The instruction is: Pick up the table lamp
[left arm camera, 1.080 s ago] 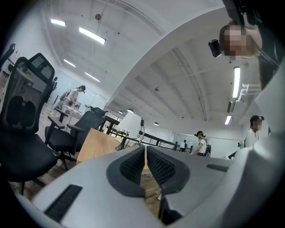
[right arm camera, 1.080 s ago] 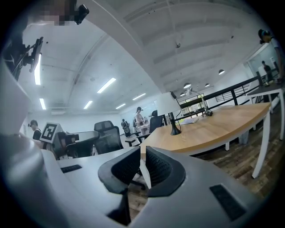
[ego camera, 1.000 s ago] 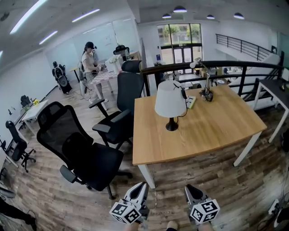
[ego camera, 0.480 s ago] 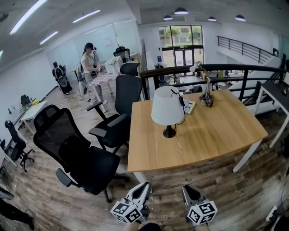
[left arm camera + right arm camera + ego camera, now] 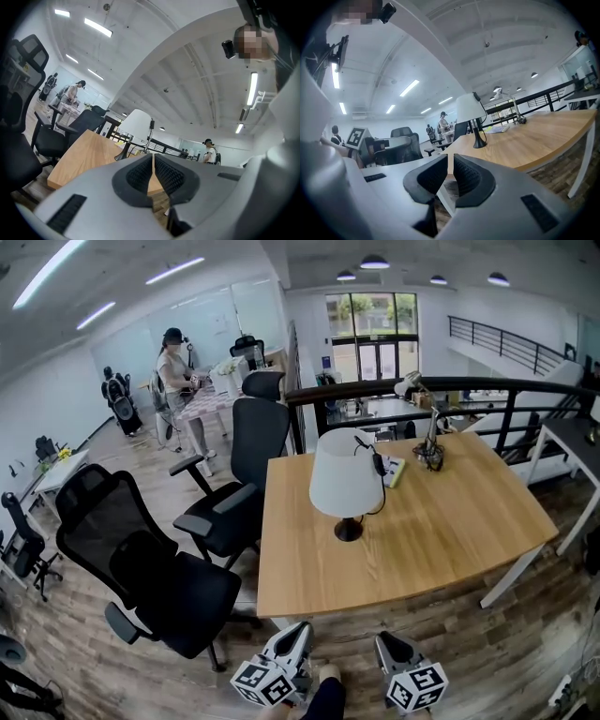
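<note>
The table lamp (image 5: 347, 474) has a white shade and a thin black stem on a round black base. It stands upright on the wooden table (image 5: 422, 540), left of the middle, with a black cord hanging behind the shade. My left gripper (image 5: 301, 627) and right gripper (image 5: 382, 639) are at the bottom of the head view, just short of the table's front edge. Both are shut and hold nothing. The left gripper view looks over its shut gripper (image 5: 153, 157) to the lamp (image 5: 137, 126). The right gripper view shows its shut gripper (image 5: 450, 157) and the lamp (image 5: 470, 108) far ahead.
Two black office chairs (image 5: 159, 577) (image 5: 246, 460) stand left of the table. A silver desk lamp (image 5: 429, 432) and a power strip (image 5: 394, 467) sit at the table's back. A black railing (image 5: 469, 385) runs behind. A person (image 5: 173, 362) stands at a far desk.
The view has moved toward the table. Its front edge and the lamp now lie nearer to both grippers, which have stayed shut and empty.
</note>
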Tool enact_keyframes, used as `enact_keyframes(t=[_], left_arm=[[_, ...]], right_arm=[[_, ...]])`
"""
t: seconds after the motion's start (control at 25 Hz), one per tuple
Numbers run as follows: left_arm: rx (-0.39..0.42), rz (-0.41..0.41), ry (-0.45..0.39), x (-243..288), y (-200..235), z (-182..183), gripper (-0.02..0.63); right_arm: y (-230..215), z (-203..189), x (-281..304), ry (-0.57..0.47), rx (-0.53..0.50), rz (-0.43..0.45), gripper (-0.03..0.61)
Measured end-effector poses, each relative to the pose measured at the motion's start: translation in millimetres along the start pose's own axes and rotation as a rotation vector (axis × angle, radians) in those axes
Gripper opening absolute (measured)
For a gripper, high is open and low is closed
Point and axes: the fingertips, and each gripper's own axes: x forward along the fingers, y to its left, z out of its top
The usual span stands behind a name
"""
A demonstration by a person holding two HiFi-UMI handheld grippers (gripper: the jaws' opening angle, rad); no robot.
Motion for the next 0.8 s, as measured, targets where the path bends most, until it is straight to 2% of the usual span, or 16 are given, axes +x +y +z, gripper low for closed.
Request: enact_keyframes(t=[0.24,0.8], left_arm=[[-0.012,-0.046,0.006,54.2,23.4,9.4,0.020],[-0.063,-0.049,0.011,138.2,106.9,33.4,0.020]], right_arm=[[-24.2,20.2,43.5,0.010,-0.022,-0.016,0.055],[-57.3,48.8,150.0,0.065,-0.061,-0.015,0.055]])
